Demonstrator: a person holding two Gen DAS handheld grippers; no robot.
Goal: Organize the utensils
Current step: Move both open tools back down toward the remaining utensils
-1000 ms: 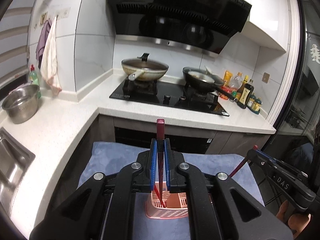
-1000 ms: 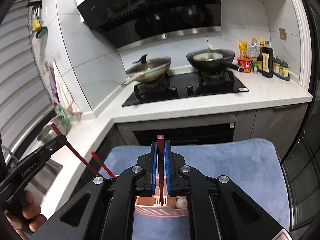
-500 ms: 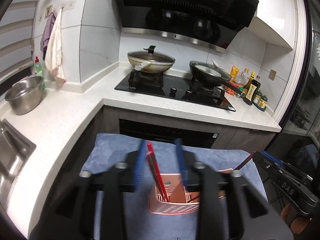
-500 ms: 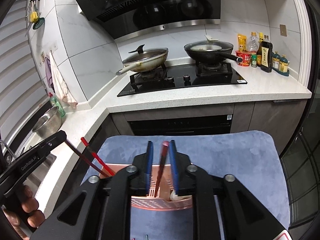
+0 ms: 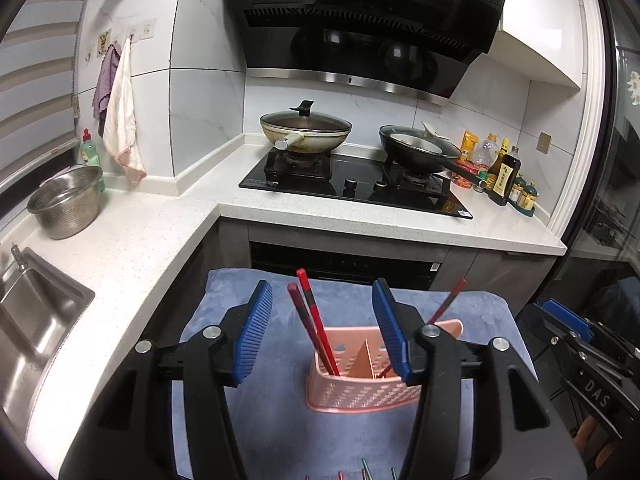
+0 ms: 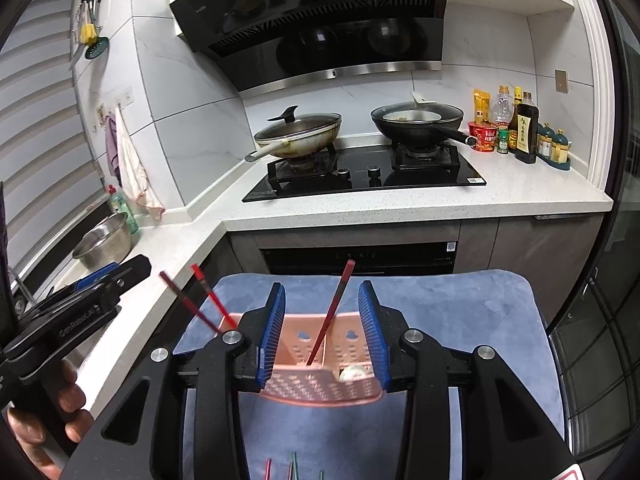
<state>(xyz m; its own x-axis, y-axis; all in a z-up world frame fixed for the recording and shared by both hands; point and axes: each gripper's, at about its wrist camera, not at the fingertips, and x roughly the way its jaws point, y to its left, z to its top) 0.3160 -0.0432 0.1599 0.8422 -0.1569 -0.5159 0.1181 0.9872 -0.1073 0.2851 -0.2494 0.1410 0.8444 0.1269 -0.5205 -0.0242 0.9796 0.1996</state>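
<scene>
Left wrist view: we hold left gripper and right gripper released; leaning red chopsticks may tip pink caddy off the towel's centre.

Red chopsticks stand in a pink perforated basket on a blue-grey cloth.

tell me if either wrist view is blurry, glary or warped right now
Left wrist view: sharp, fisheye bends the counter edge, glare streaks on the range hood. Right wrist view: also sharp, dark vignette corners, window blinds bowed, hood reflecting the pans.
</scene>
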